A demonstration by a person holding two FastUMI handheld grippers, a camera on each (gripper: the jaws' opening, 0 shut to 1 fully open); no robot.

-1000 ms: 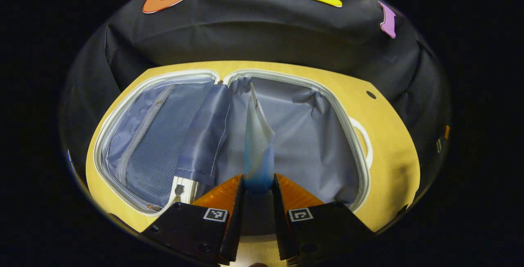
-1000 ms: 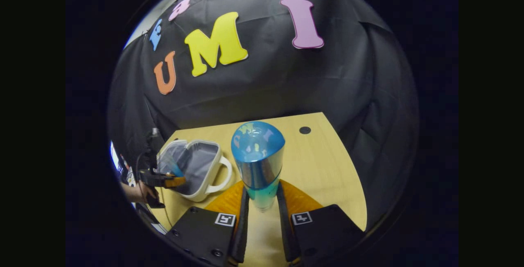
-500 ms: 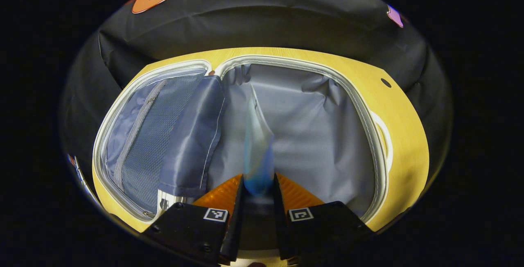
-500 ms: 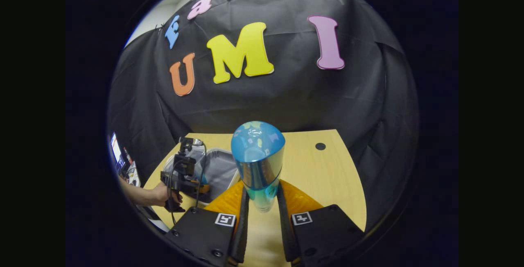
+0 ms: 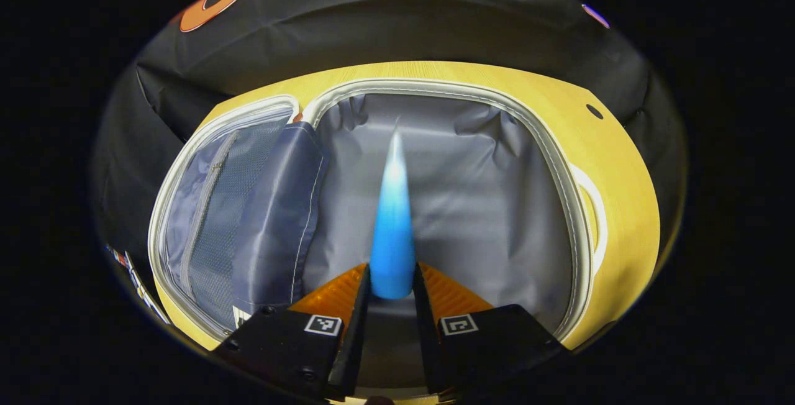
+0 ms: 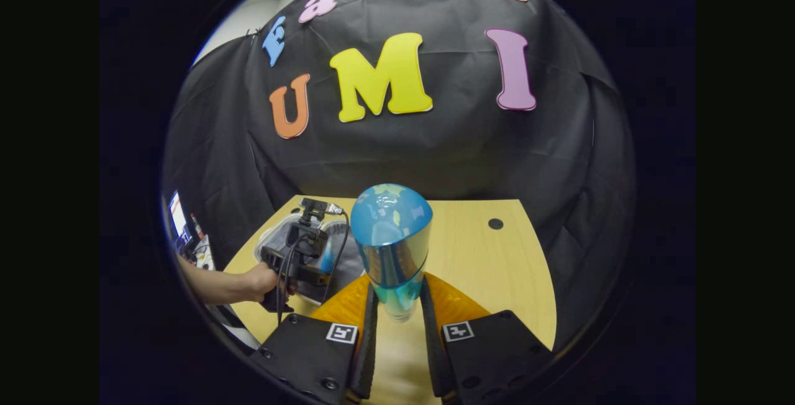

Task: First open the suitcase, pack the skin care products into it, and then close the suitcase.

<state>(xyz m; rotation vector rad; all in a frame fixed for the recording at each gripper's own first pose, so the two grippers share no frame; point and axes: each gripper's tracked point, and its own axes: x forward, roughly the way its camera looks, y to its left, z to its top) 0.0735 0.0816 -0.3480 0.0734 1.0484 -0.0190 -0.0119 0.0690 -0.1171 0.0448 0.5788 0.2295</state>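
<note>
Black cloth walls close in behind a pale wooden table (image 6: 497, 268), which carries everything in play. Across its left half, as seen in the right gripper view, the suitcase (image 5: 559, 163) lies fully open, both halves flat so the grey lined compartment faces up and can take items from above; the mesh-pocket lid (image 5: 211, 206) is folded out to the left in the left gripper view, and a white handle (image 5: 593, 206) shows on the suitcase's right rim, near the table edge.

Over the open compartment the left gripper (image 5: 391, 281) pinches the wide end of a blue-to-white tube (image 5: 392, 218), both fingers pressed on it, its thin crimped end pointing into the lining; judged from that pose, it is held low and centred for setting down inside. In the right gripper view, a hand (image 6: 261, 281) holds that gripper over the suitcase.

Above the table's near edge the right gripper (image 6: 397, 305) clamps a blue bottle with a mirrored body (image 6: 392, 250), upright, probably waiting its turn.

Whether the tube touches the lining cannot be told; its tip is blurred. The suitcase's near rim is cut off behind the fingers, and the bottle's base is hidden between them.
</note>
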